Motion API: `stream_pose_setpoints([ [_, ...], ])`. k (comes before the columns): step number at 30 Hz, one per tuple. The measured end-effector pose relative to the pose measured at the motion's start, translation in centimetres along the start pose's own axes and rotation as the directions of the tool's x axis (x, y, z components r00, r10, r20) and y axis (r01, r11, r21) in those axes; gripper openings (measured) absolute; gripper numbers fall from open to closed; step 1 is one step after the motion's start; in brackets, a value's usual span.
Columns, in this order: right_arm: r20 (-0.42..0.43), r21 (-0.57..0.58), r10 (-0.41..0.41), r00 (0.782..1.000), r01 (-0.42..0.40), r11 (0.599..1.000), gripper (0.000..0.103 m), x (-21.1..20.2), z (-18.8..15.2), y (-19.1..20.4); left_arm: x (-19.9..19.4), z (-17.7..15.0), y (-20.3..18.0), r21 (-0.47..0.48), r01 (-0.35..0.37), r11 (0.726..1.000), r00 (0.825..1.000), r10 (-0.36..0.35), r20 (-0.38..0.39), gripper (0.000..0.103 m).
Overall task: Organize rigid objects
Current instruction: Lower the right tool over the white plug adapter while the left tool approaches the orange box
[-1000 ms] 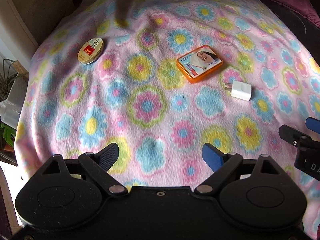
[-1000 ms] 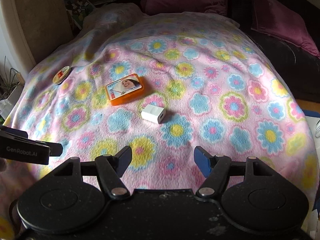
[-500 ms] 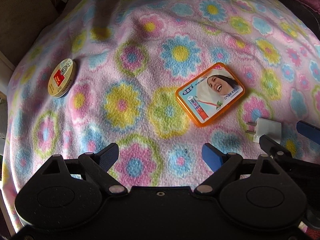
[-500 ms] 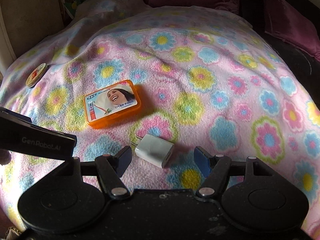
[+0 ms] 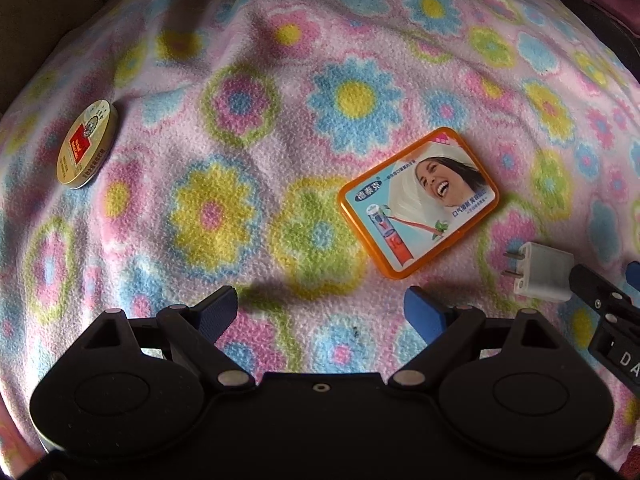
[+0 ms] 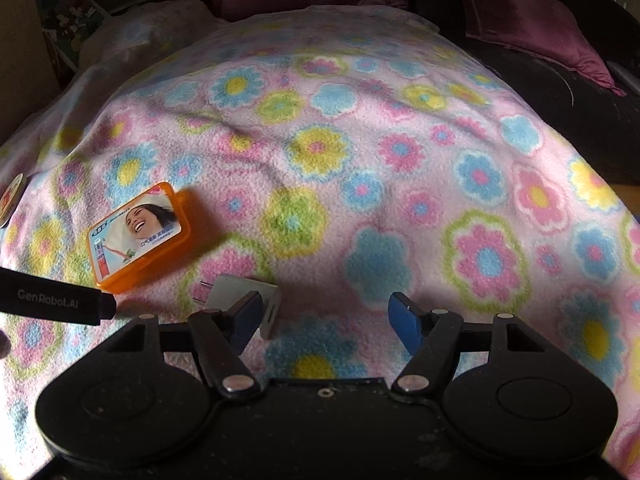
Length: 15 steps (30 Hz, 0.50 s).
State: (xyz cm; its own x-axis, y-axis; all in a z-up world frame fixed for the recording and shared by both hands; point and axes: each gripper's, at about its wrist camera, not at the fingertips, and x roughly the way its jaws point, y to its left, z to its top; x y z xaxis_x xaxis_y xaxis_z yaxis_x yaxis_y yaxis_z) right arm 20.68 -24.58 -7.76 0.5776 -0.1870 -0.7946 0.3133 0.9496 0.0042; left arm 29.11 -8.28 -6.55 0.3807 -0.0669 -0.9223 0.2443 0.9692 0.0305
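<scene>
An orange flat box (image 5: pixel 418 202) with a printed lid lies on the flowered blanket (image 5: pixel 280 120), just beyond my left gripper (image 5: pixel 320 310). That gripper is open and holds nothing. A round gold tin (image 5: pixel 86 144) lies far to the left. A white charger plug (image 5: pixel 540 272) lies right of the box, with my right gripper's finger at its end. In the right wrist view, the right gripper (image 6: pixel 326 316) is open. Its left finger (image 6: pixel 246 316) covers part of the charger plug (image 6: pixel 228 286). The orange box (image 6: pixel 138 236) sits just behind.
Purple cushions (image 6: pixel 532 20) and a dark sofa (image 6: pixel 560 100) lie behind and to the right of the blanket. The left gripper's black body (image 6: pixel 56 300) juts in at the left of the right wrist view. A beige panel (image 5: pixel 32 12) stands at the blanket's far left.
Both grippers have come down and forward toward the blanket. The box and charger now look larger and closer. The charger has gone from ahead of the right gripper to under its left finger.
</scene>
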Motion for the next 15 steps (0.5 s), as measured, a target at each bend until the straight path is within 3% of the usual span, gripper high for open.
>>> stream_pose_setpoints([
  [5,0.019,-0.023,0.022,1.0,-0.021,1.0,0.069,-0.4,-0.1,0.6,-0.1,-0.5,-0.9,0.046,-0.015,0.999,1.0,0.014,0.028,0.087],
  [10,0.031,-0.074,0.046,0.998,-0.043,0.996,0.069,-1.0,-0.6,1.5,0.6,1.0,0.6,-0.044,-0.025,0.999,0.999,0.026,0.021,0.087],
  [15,0.011,-0.087,0.085,0.996,-0.083,0.993,0.069,-0.9,-0.7,2.4,1.2,2.7,2.6,-0.089,-0.097,0.991,0.995,0.1,0.026,0.087],
])
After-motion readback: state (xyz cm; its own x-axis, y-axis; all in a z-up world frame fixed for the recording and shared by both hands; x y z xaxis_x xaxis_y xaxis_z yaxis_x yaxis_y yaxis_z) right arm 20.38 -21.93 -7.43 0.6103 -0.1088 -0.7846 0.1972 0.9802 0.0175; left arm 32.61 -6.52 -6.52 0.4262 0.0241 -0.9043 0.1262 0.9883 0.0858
